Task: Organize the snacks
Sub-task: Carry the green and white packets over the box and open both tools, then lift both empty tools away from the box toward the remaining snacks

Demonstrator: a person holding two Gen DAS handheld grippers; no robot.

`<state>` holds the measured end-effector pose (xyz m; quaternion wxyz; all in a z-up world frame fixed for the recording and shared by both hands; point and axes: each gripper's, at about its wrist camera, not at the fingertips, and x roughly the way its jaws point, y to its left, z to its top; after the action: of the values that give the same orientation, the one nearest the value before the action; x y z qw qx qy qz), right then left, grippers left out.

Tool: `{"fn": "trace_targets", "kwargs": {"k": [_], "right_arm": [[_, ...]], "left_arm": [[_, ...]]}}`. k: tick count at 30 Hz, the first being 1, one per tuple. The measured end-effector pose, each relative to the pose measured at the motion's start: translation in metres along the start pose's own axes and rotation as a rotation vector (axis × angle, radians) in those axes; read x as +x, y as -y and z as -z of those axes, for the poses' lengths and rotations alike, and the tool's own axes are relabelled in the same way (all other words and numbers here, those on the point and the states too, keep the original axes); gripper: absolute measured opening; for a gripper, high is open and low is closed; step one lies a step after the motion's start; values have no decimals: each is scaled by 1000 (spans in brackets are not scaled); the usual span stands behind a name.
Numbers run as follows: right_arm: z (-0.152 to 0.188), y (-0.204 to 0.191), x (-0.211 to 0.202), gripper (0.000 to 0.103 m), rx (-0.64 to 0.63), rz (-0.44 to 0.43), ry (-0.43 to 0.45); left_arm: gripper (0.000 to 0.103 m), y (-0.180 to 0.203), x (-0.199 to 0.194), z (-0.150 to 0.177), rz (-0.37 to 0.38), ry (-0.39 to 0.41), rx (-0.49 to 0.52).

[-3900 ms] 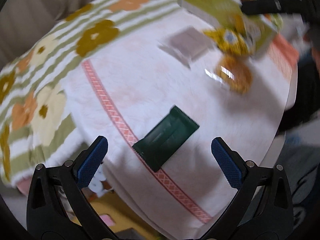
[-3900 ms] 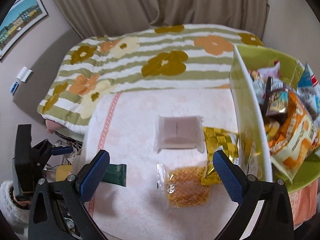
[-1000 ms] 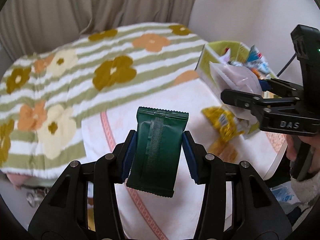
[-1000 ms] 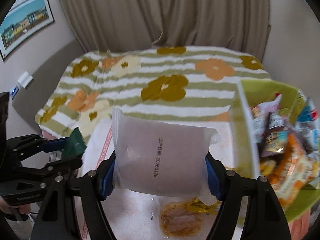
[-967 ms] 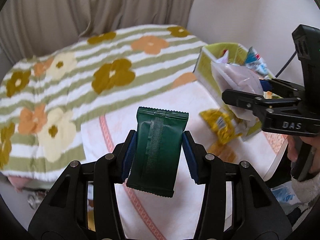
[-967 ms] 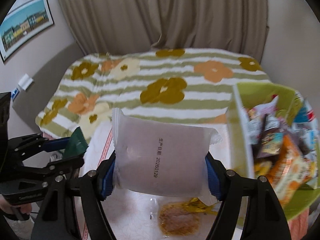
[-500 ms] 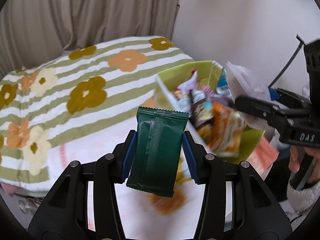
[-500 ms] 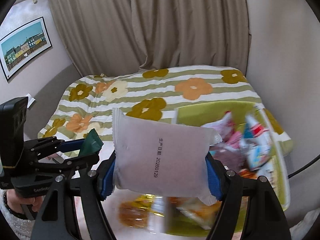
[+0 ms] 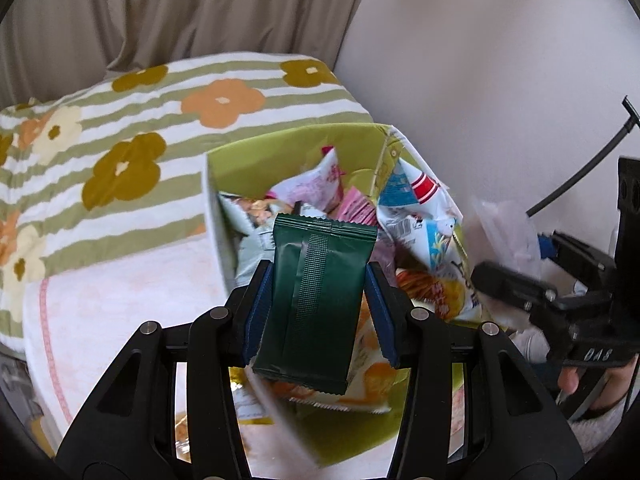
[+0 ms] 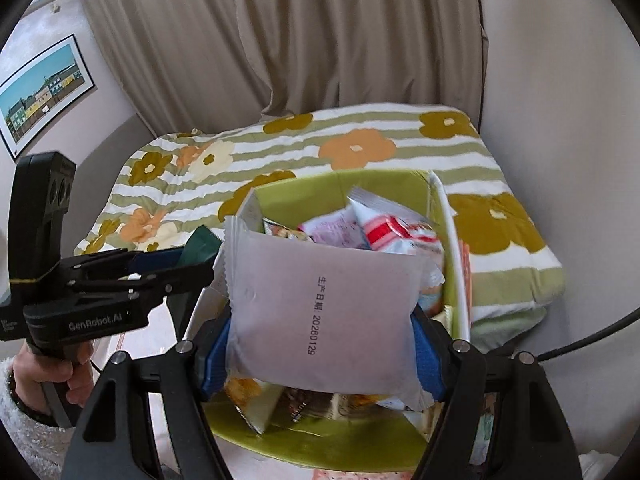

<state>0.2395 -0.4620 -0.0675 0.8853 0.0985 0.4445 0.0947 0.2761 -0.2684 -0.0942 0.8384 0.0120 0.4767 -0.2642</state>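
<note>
My left gripper [image 9: 318, 312] is shut on a dark green snack packet [image 9: 316, 300] and holds it upright above the near side of the green snack box [image 9: 280, 144]. My right gripper [image 10: 320, 354] is shut on a pale translucent packet [image 10: 320, 312] with a printed date, held over the same green box [image 10: 340, 184], which is full of several snack bags. The right gripper also shows at the right of the left wrist view [image 9: 520, 276], and the left gripper at the left of the right wrist view [image 10: 160, 268].
The box stands on a white and pink table mat [image 9: 120, 304]. A flowered striped blanket [image 9: 160, 112] lies behind it. Curtains [image 10: 320, 40] and a wall are at the back. A yellow packet [image 9: 248, 404] lies on the mat below my left gripper.
Both grippers have swung right from the mat to above the green box, each still holding its packet. Earlier the green packet and the pale packet lay on the mat.
</note>
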Motion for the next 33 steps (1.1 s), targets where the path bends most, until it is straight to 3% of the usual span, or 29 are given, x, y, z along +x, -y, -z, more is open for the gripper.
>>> {"fn": "trace_targets", "kwargs": {"k": [8,10,11,12,15,26,29,30,33], "right_arm": [[10,16,2,71,26,-5,-26],[10,18,3,71,30,0,-35],[10,20,4,71,31,4,-38],[10,21,4,71,32,9,-39],[12,25,6,71,34,20,-44],[20,13,7,74,18,43,-85],[21,3,4,91,-15,37,-54],[22,0,0,102,-28,27,-32],[26,-4,-3,103,-60,27,-14]], "left_arm": [[44,20,18,-23,-46,-14,78],[59,18,23,-26,-73,-28,60],[91,14,27,-28,-78,-40,39],[102,12,28,-28,-85,-43,23],[102,-2,25,-24,-62,-49,-15],[103,-34,-4,3,-95,-27,-91],[103,-36,-10,10,-102,-20,-97],[103,-35,-12,13,-110,-17,-95],[103,-35,-18,22,-137,-10,-90]]}}
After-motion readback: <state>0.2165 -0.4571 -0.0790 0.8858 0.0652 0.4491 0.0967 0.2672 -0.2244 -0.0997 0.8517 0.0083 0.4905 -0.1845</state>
